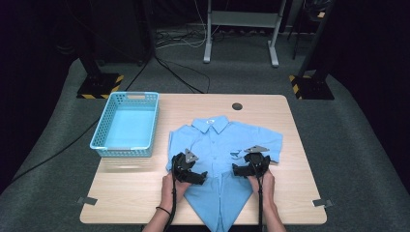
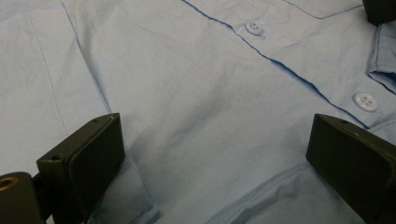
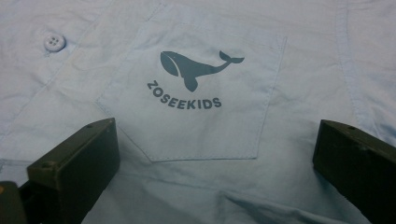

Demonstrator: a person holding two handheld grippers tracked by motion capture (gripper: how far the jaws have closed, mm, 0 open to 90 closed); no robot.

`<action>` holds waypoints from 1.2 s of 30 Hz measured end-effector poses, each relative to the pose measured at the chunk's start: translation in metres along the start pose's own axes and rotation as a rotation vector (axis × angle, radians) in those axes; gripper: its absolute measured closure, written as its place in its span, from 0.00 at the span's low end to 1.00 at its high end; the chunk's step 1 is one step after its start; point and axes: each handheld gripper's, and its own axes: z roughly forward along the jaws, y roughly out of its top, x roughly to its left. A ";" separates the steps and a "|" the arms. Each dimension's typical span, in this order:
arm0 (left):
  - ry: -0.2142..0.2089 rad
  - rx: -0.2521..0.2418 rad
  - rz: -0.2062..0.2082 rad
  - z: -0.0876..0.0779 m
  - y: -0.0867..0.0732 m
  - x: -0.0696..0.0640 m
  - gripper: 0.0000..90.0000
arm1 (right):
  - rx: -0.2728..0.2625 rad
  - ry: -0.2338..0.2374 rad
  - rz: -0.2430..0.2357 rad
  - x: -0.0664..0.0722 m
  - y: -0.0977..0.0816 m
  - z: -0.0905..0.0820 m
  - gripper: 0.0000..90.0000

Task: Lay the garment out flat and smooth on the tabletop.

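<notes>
A light blue short-sleeved shirt [image 1: 225, 145] lies flat on the wooden table [image 1: 130, 193], collar at the far side and hem hanging over the near edge. My left gripper [image 1: 199, 177] rests over the shirt's left front, jaws wide apart and open above the button placket [image 2: 254, 27], with nothing between them. My right gripper [image 1: 238, 169] sits over the shirt's right front, also open. Its jaws straddle the chest pocket [image 3: 196, 93], which has a dark whale print and lettering. In both gripper views, the left gripper [image 2: 215, 154] and right gripper [image 3: 215, 158] hover close over bare cloth.
An empty light blue plastic basket [image 1: 100, 128] stands at the table's left rear. A dark cable hole [image 1: 237, 106] sits near the far edge. Bare wood lies to the left and right of the shirt. Stands and cables are on the floor beyond.
</notes>
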 end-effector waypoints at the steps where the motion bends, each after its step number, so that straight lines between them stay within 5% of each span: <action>1: 0.001 0.001 0.000 0.000 0.000 0.000 0.04 | 0.000 0.000 0.002 -0.001 0.000 0.000 0.00; 36: -0.042 -0.001 0.041 0.030 0.030 -0.026 0.05 | -0.029 -0.060 0.060 -0.050 -0.025 -0.022 0.01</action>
